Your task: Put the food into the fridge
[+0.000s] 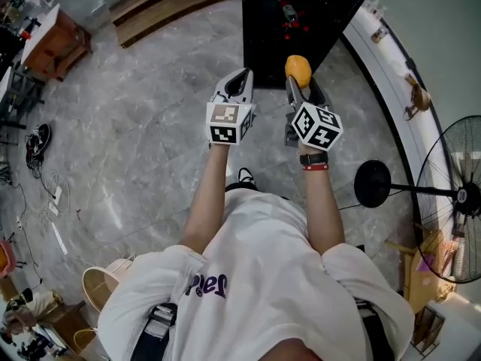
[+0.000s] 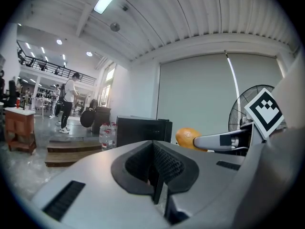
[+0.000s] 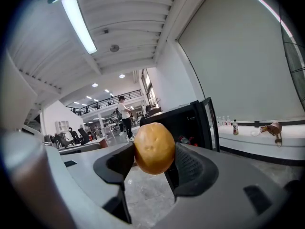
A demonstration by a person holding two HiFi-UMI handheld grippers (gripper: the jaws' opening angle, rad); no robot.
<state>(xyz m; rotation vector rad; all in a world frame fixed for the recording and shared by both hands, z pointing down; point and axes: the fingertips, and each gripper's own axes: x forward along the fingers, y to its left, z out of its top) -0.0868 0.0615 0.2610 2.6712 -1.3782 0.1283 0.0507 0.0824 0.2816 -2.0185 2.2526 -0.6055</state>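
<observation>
A round orange-yellow fruit (image 1: 298, 70) sits between the pads of my right gripper (image 1: 299, 80), which is shut on it. In the right gripper view the fruit (image 3: 154, 148) fills the gap of that gripper (image 3: 151, 163). The black fridge (image 1: 289, 21) stands on the floor just ahead, its door (image 1: 355, 4) swung open to the right. Bottles show inside the fridge (image 3: 183, 123). My left gripper (image 1: 239, 83) is held level beside the right one, its pads together with nothing between them. From the left gripper (image 2: 155, 173) I see the fruit (image 2: 187, 137) to the right and the fridge (image 2: 140, 130) ahead.
A standing fan (image 1: 455, 194) with a round black base (image 1: 373, 184) is at the right. A white ledge (image 1: 387, 51) runs along the right wall. Wooden steps (image 1: 165, 6) lie left of the fridge, with water bottles (image 2: 107, 135) beside them. Cables (image 1: 45, 194) trail at far left.
</observation>
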